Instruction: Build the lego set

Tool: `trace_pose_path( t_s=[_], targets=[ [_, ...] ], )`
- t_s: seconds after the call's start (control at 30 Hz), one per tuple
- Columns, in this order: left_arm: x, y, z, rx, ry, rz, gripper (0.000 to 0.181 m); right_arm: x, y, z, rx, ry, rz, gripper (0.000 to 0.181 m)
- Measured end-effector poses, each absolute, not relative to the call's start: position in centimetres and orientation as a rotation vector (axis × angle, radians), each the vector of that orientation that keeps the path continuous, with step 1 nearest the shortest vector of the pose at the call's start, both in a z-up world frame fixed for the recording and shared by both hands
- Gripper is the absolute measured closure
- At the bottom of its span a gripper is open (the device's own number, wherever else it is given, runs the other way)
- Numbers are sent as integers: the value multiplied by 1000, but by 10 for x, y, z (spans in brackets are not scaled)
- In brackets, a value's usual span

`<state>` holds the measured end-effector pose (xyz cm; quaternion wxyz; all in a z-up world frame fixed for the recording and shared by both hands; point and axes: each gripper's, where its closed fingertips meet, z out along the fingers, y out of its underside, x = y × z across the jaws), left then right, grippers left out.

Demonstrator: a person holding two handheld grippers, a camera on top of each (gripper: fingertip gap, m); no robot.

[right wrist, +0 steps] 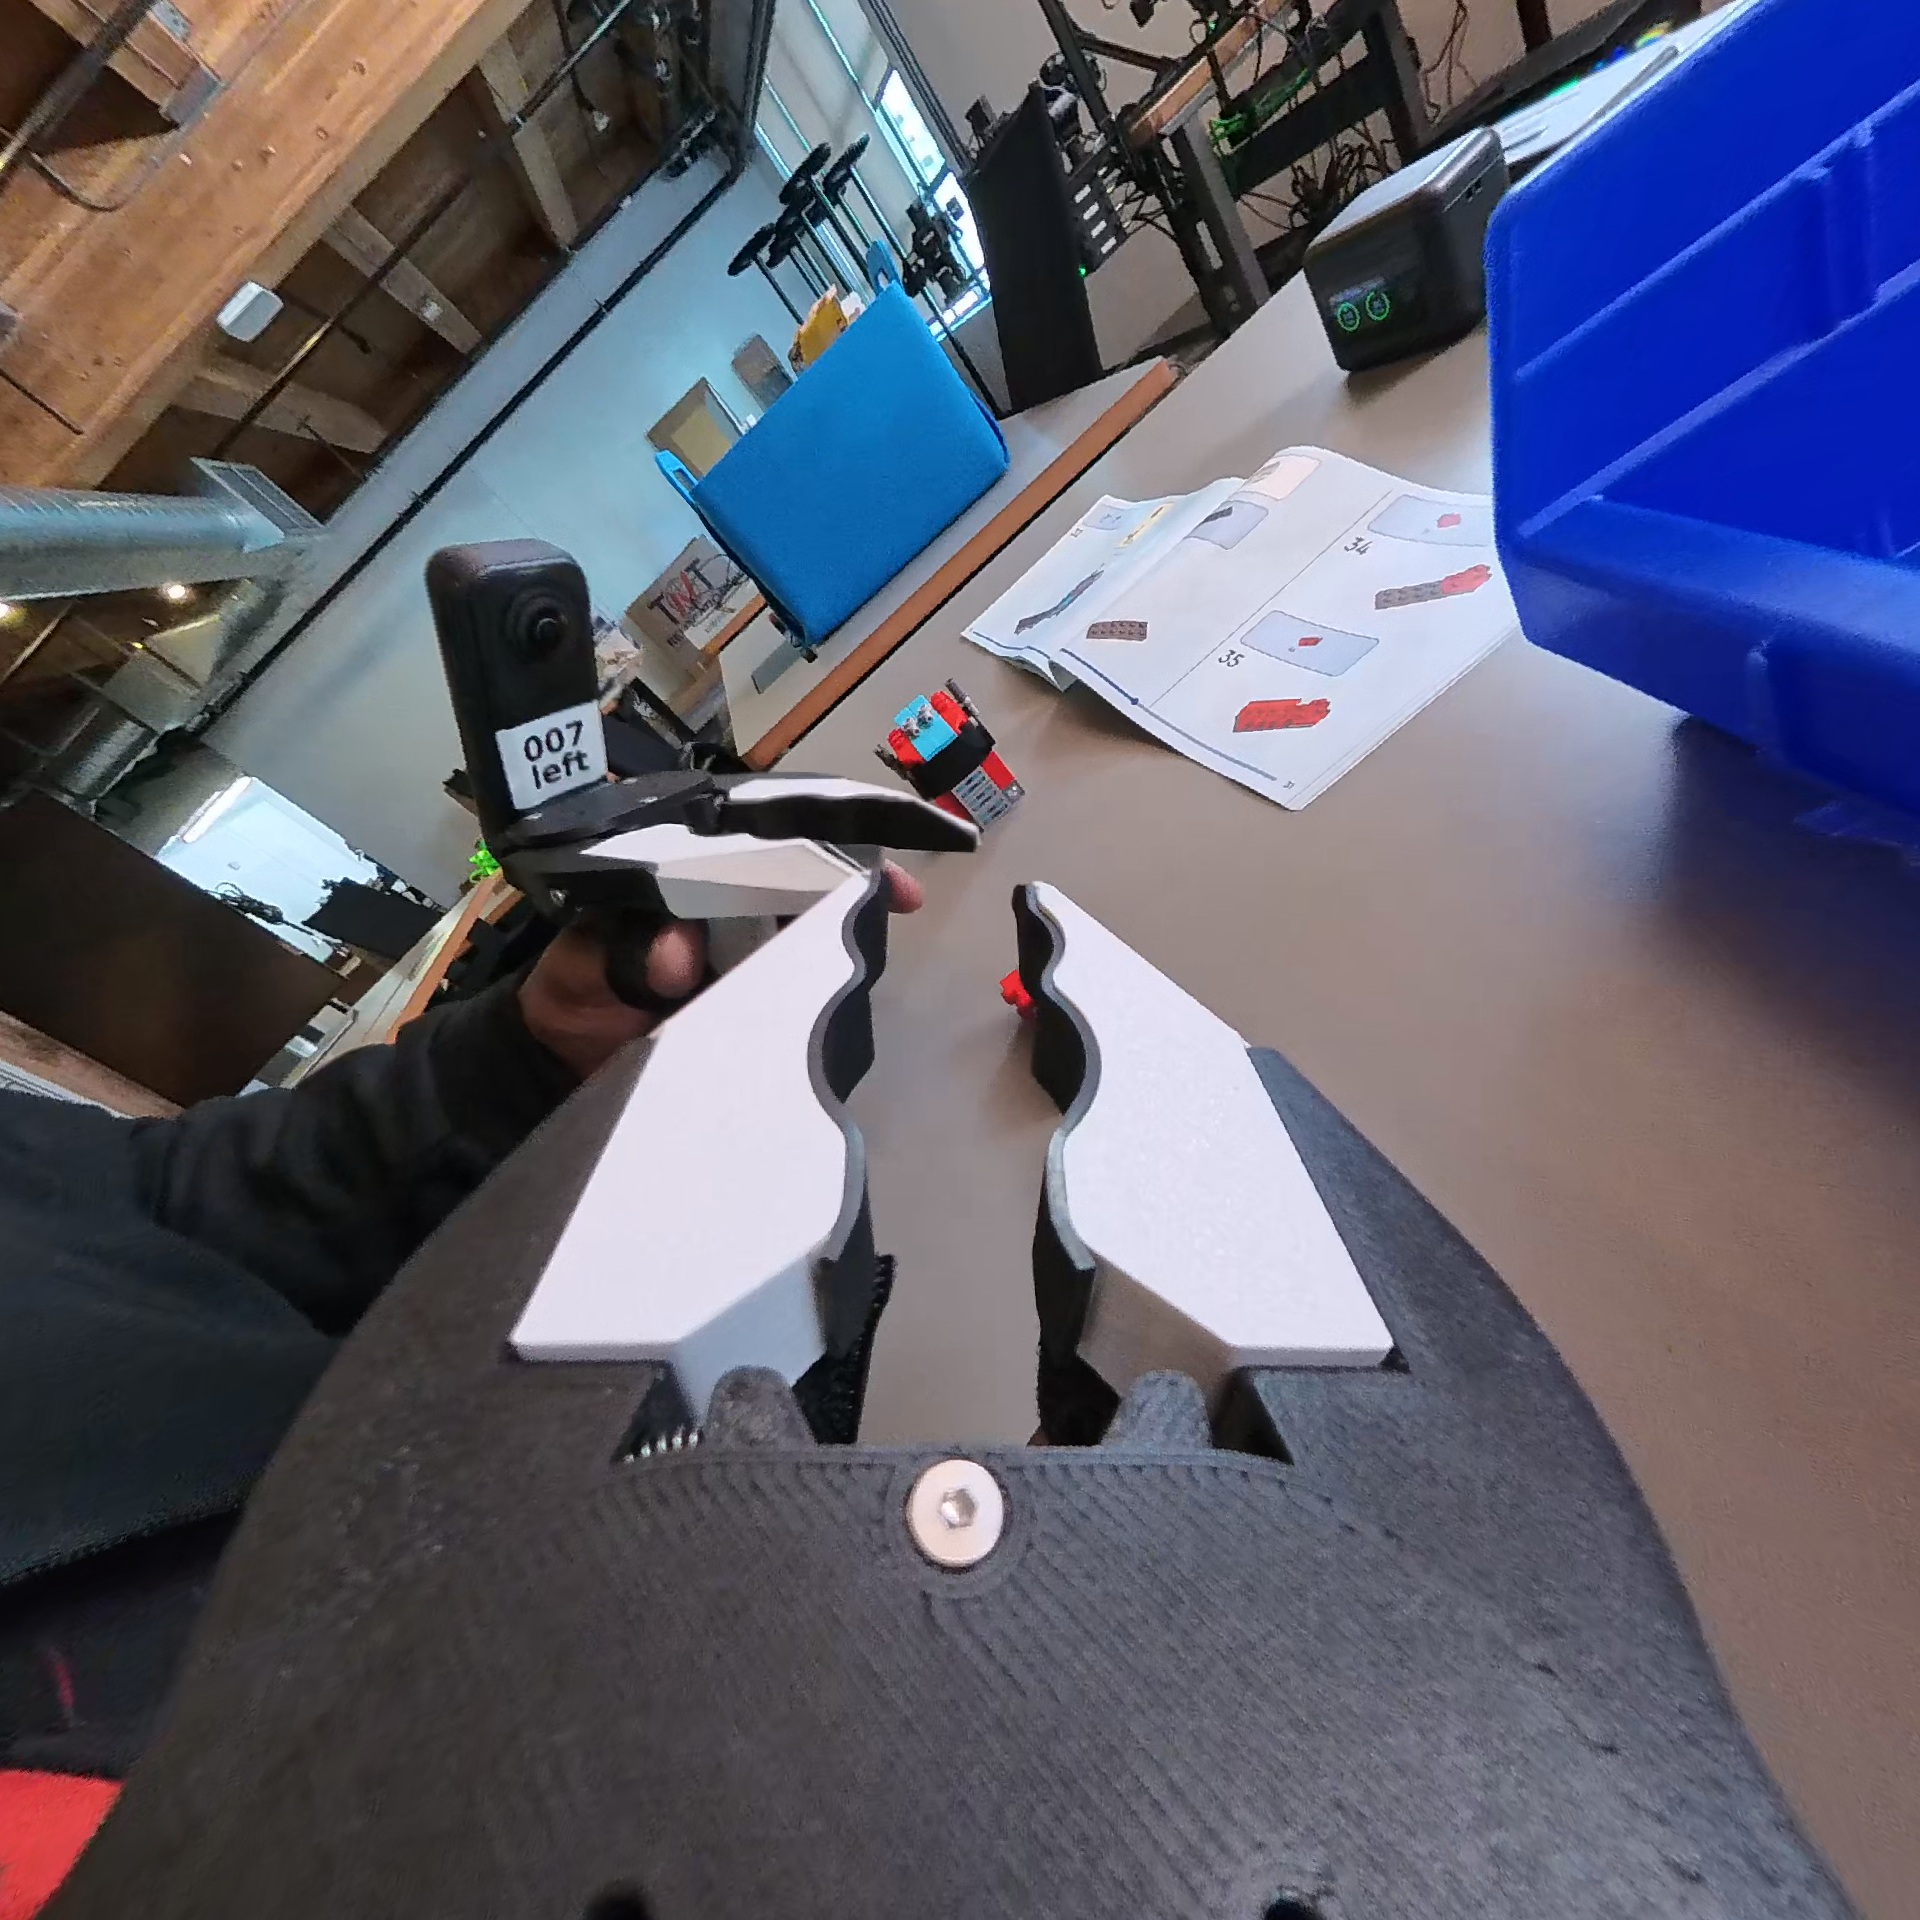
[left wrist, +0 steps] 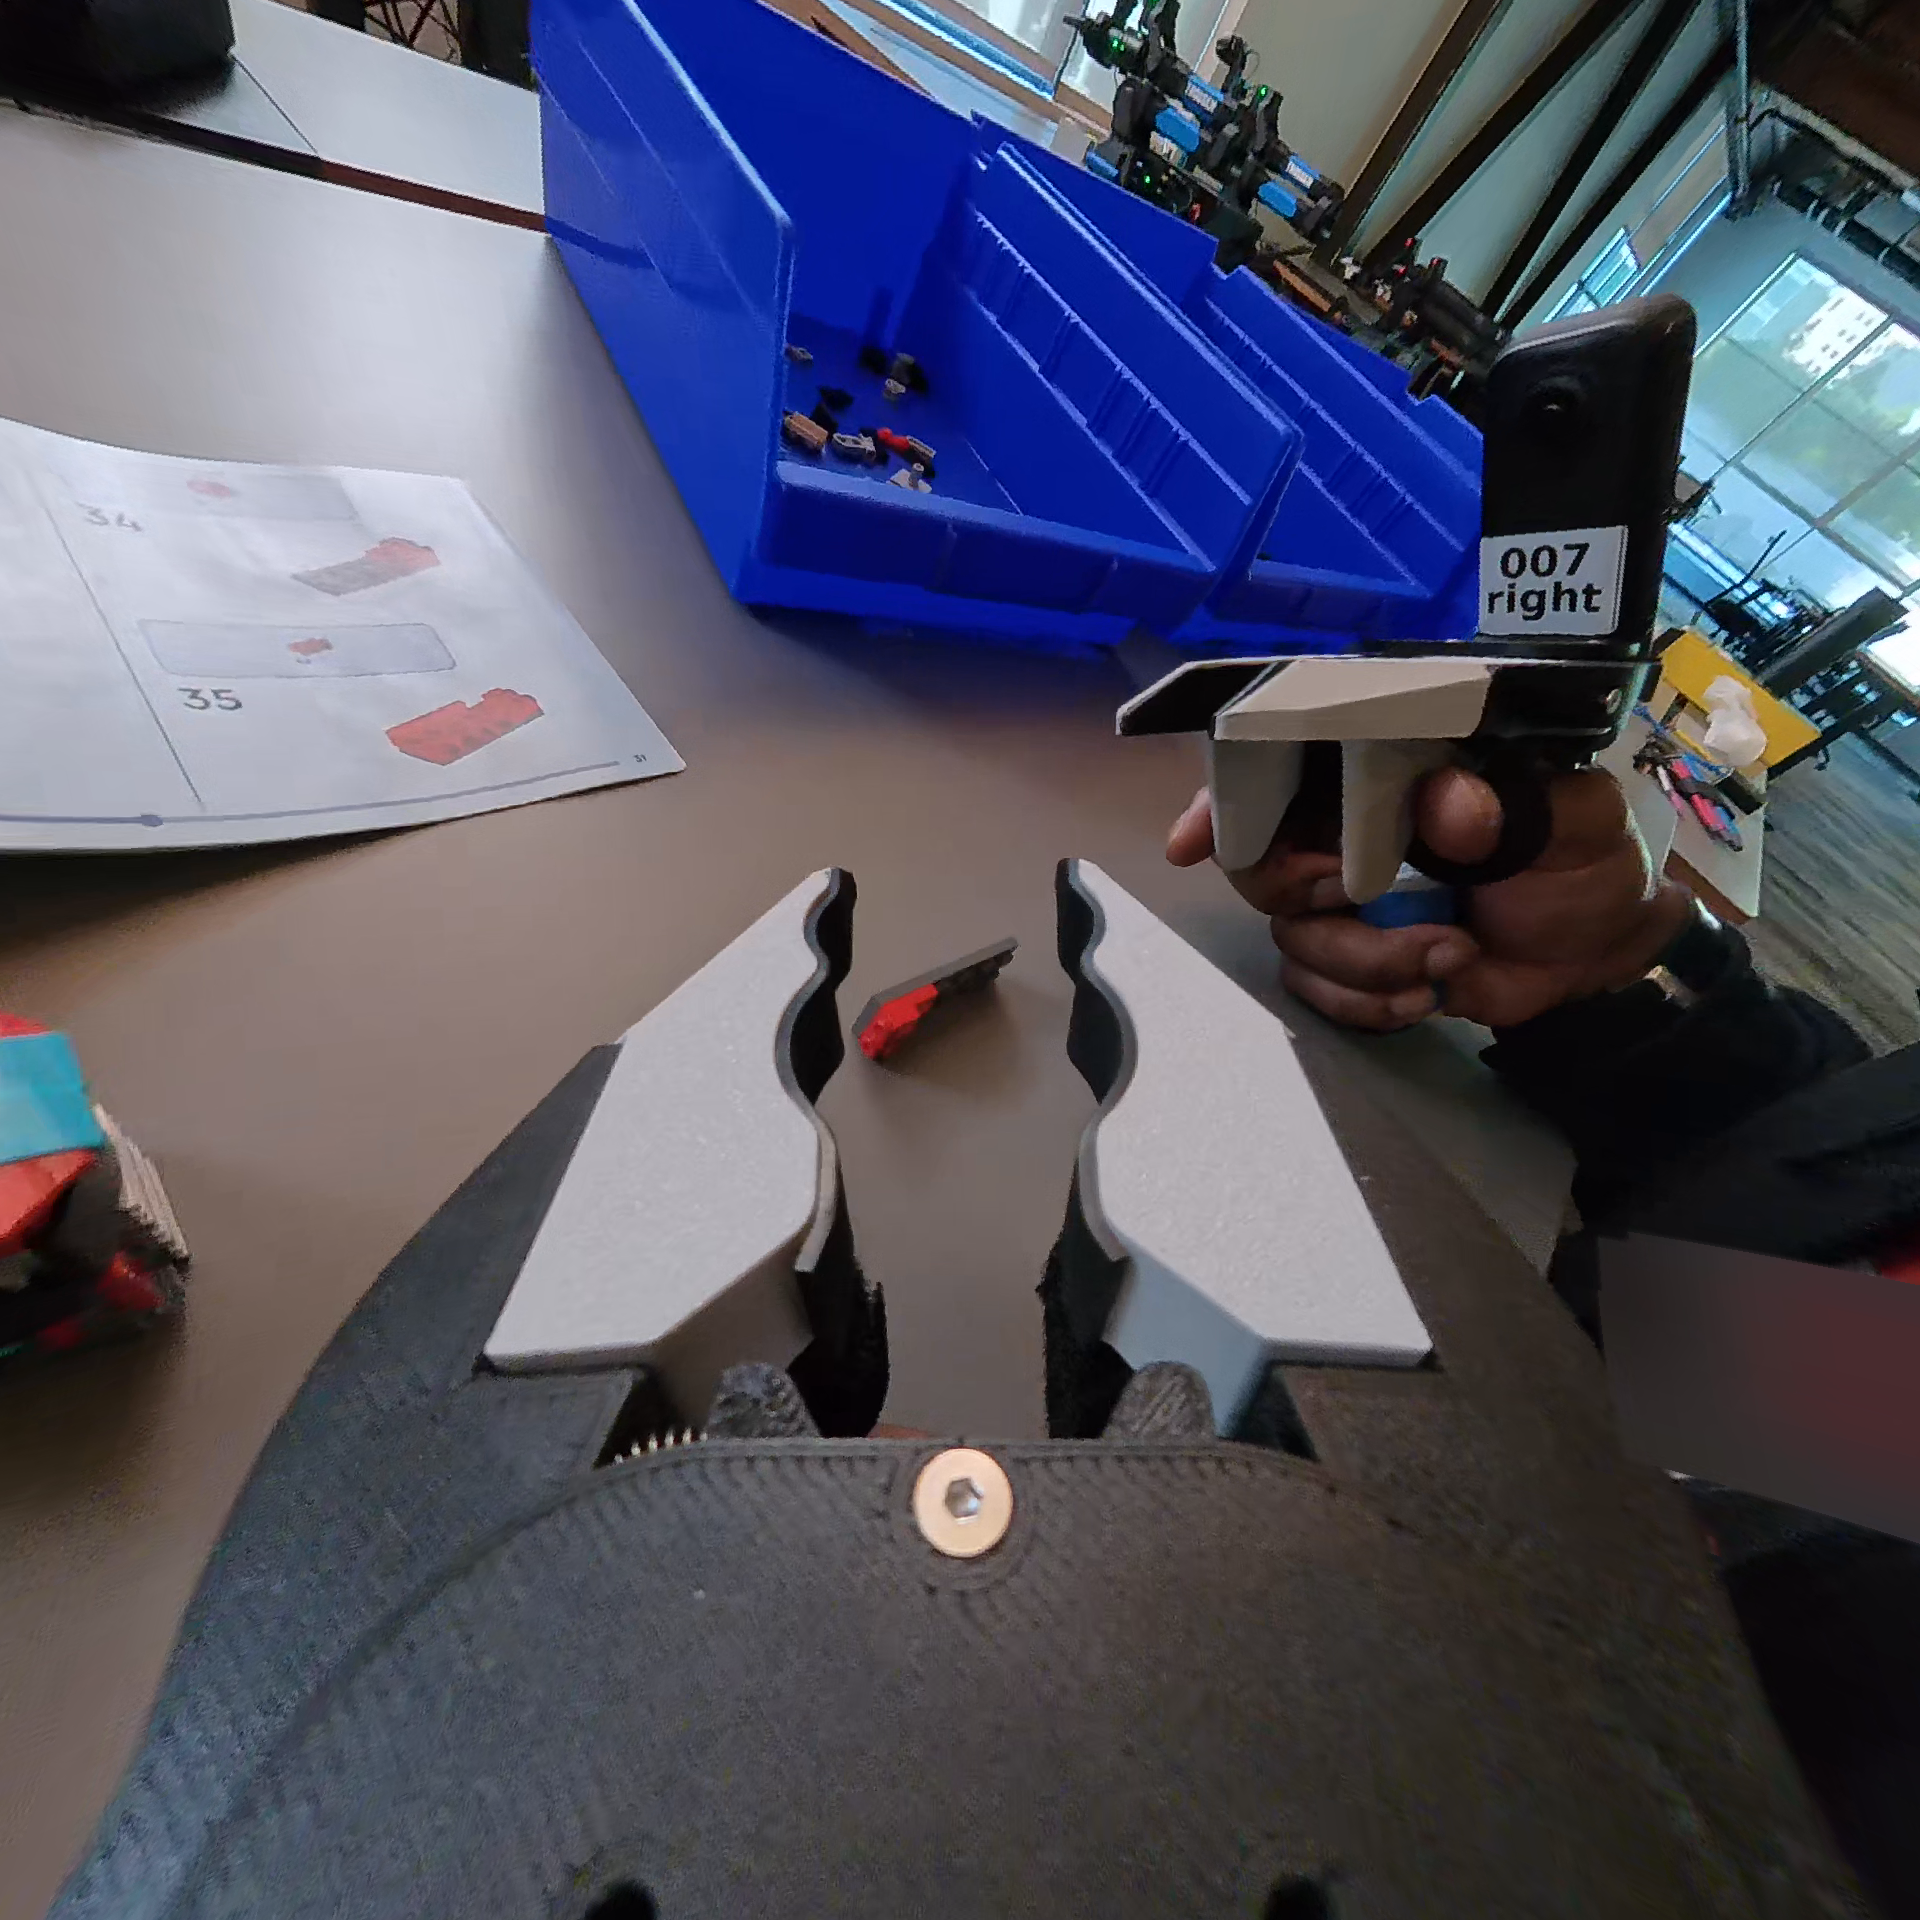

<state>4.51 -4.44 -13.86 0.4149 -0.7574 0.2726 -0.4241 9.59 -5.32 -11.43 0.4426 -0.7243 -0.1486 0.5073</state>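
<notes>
Grey table (left wrist: pixel 312 312): left gripper (left wrist: pixel 956 883) fingers apart (empty) around red-black lego piece (left wrist: pixel 928 1000); right gripper (right wrist: pixel 951 899) likewise.

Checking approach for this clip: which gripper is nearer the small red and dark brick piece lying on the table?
Left. The left gripper is open with the brick piece lying between its fingertips. The right gripper, also open, sits just beside it, the piece peeking past one finger.

Grey table (left wrist: pixel 416 312). On it: booklet (left wrist: pixel 260 634), blue bins (left wrist: pixel 935 343), small red-grey piece (left wrist: pixel 930 1000), part-built model (right wrist: pixel 951 753). Black box (right wrist: pixel 1403 260) at far edge.
</notes>
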Motion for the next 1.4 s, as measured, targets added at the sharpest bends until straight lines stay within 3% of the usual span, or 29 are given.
trace_pose_path(
  t_s=[0.33, 0.87, 1.4],
  targets=[
    [84, -41, -97, -1806, 785, -1051, 140, 97, -59, -109, -1760, -381, 1298, 155],
    [223, -48, -18, -1634, 1203, -992, 138, 107, -115, -82, -1565, -532, 1494, 149],
    [428, -117, -13, -1515, 1756, -1027, 136, 245, -189, -59, -1388, -308, 1423, 145]
  ],
)
